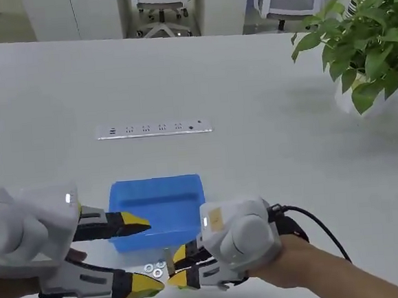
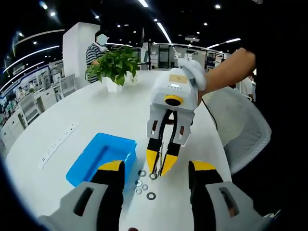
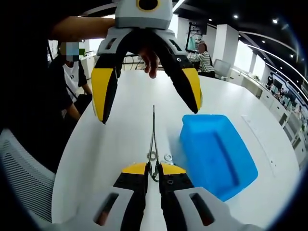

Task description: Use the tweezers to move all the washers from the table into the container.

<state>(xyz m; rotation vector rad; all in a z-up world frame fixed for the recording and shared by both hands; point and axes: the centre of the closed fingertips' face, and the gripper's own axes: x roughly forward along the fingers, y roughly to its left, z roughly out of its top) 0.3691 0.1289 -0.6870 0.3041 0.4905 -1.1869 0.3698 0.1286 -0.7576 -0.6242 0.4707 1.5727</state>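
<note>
Small silver metal washers (image 2: 150, 196) lie in a loose cluster on the white table (image 1: 252, 117), just beside the near wall of the blue rectangular plastic container (image 1: 155, 206). Right over them, the right gripper (image 3: 153, 169) pinches thin silver metal tweezers (image 3: 153, 134) between its jaws. The left gripper (image 1: 151, 253) faces it from the left, its jaws spread wide around nothing.

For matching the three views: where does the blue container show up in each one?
Head view: blue container low centre, just above the washers.
Left gripper view: blue container lower left, washers to its right.
Right gripper view: blue container right of centre, lying diagonally, washers to its left.
Shared landmark: the washers on the table just outside one wall.
</note>
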